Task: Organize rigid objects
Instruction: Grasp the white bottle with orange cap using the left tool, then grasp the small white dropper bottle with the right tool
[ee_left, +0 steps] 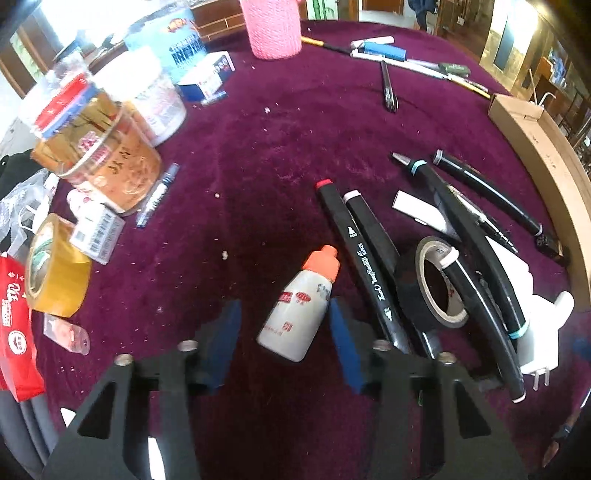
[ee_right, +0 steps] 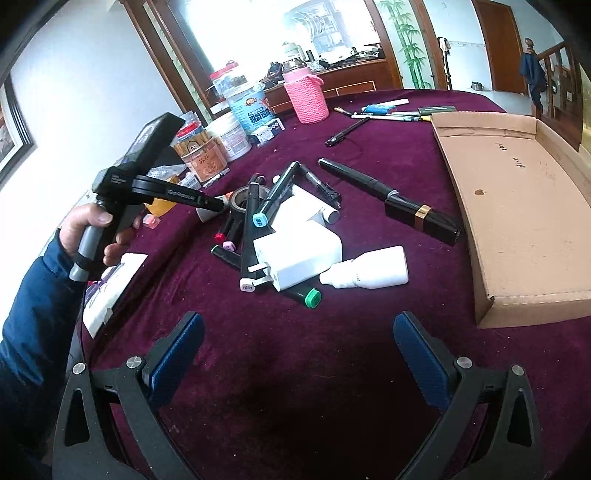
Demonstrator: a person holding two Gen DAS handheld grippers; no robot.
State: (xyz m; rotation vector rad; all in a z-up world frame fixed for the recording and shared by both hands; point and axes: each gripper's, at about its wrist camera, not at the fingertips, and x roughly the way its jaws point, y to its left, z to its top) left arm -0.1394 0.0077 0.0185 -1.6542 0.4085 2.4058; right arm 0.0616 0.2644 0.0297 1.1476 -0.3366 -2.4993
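Left wrist view, left to right: red packet (ee_left: 14,325) with white Chinese print, brown packing tape roll (ee_left: 55,266), barcode-labelled small box (ee_left: 96,230), clear jar (ee_left: 99,155) with an orange label in Chinese script, blue-and-white box (ee_left: 207,75), pink knitted holder (ee_left: 275,26).

Left gripper (ee_left: 284,332) is partly closed around a small white bottle (ee_left: 299,314) with an orange cap and red logo. The right blue pad touches the bottle's side; the left pad stands clear, so there is no firm clamp. The bottle lies tilted on the purple tablecloth (ee_left: 277,155).

Just right of it are black markers (ee_left: 354,251), one printed "ART MARKER", then a black tape roll (ee_left: 439,282), white charger (ee_left: 535,332) and cardboard tray (ee_left: 546,155).

Right gripper (ee_right: 299,354) hangs wide open over bare cloth, nothing between its pads. Ahead lies a teal-capped marker (ee_right: 260,219), digits unreadable, and a white squeeze bottle (ee_right: 369,273).
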